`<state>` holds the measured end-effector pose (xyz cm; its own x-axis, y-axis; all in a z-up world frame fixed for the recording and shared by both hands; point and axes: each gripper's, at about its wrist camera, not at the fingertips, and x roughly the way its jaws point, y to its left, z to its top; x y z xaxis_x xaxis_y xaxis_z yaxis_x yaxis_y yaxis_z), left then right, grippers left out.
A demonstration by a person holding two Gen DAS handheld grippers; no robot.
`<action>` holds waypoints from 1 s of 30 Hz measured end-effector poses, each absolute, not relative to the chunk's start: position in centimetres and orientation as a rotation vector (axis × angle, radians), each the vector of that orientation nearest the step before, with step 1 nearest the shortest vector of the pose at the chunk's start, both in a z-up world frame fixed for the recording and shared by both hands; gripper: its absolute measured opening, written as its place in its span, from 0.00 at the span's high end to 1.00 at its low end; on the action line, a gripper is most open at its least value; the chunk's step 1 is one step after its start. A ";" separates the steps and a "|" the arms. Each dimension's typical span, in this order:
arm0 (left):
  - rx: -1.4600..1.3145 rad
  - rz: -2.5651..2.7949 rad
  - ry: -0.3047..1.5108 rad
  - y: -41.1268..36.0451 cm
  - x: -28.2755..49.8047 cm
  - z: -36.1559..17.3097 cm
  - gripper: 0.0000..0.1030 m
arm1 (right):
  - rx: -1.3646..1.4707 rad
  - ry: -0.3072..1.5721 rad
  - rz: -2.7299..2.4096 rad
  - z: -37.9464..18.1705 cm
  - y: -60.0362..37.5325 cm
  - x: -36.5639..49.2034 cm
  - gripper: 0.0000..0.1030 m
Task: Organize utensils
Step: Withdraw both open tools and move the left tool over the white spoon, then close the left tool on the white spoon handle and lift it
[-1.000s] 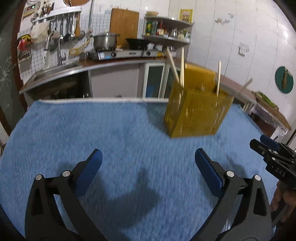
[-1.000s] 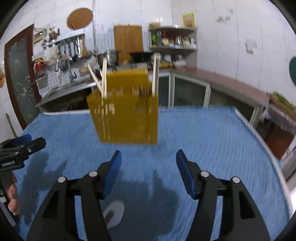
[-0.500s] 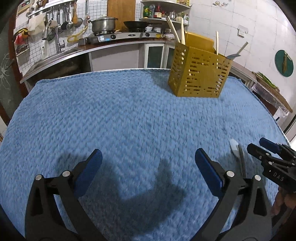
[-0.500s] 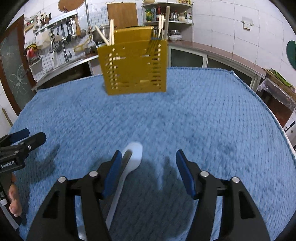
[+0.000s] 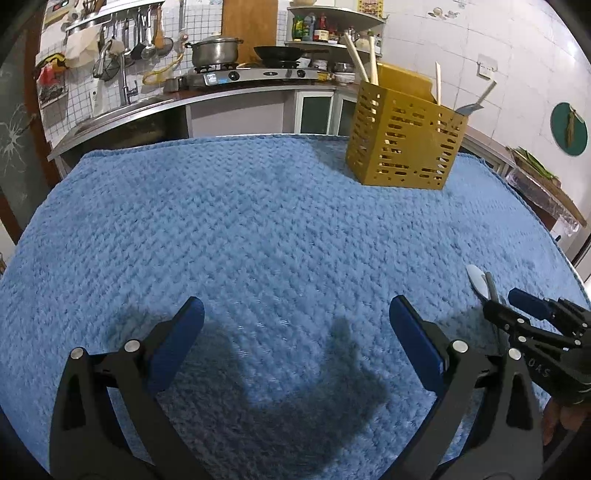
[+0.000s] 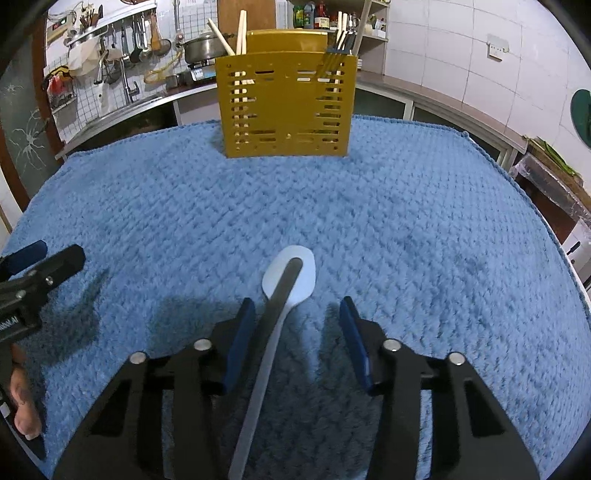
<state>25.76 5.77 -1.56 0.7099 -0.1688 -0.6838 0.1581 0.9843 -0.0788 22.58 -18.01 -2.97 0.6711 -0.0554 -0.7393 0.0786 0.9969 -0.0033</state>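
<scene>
1. Low over a blue towel [image 6: 406,206], the right gripper [image 6: 297,314] frames a white spoon [image 6: 295,275] and a dark flat utensil [image 6: 282,291] lying along it; both run back between the blue pads, nearer the left-hand pad, and whether it touches them cannot be told.
2. Its jaws are closing, roughly half open, with a clear gap at the right-hand pad and nothing yet gripped.
3. Beyond the spoon's bowl, well apart at the towel's far edge, stands a yellow slotted utensil holder [image 6: 286,107] with chopsticks [image 6: 240,31] and other handles upright inside.
4. Off to the side, the left gripper [image 5: 295,321] hovers over bare towel [image 5: 258,221], its jaws wide apart and empty.
5. From that gripper's camera the spoon [image 5: 476,278] shows at the right edge, its tip poking out ahead of the right gripper [image 5: 513,304], the holder [image 5: 404,142] far behind.
6. Kitchen counters, a stove and hanging tools line the tiled wall behind.
</scene>
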 end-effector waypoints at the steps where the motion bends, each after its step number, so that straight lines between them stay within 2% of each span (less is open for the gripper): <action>1: -0.015 -0.181 0.762 5.9 25.8 -1.6 0.06 | 0.024 0.839 -0.079 -3.0 -17.9 22.7 0.63; 3: -0.010 -0.177 0.763 6.1 26.0 -1.6 0.06 | 0.028 0.855 -0.078 -3.3 -18.0 23.0 0.72; 13: -0.013 -0.192 0.774 6.3 26.1 -1.8 0.06 | 0.027 0.868 -0.071 -2.9 -17.6 23.4 0.86; 19: 0.001 -0.194 0.779 5.9 26.1 -1.9 0.06 | 0.091 0.881 -0.028 -2.5 -18.7 23.3 0.89; 30: 0.011 -0.189 0.793 5.2 26.2 -2.2 0.06 | 0.236 0.928 0.051 -2.7 -20.9 23.8 0.90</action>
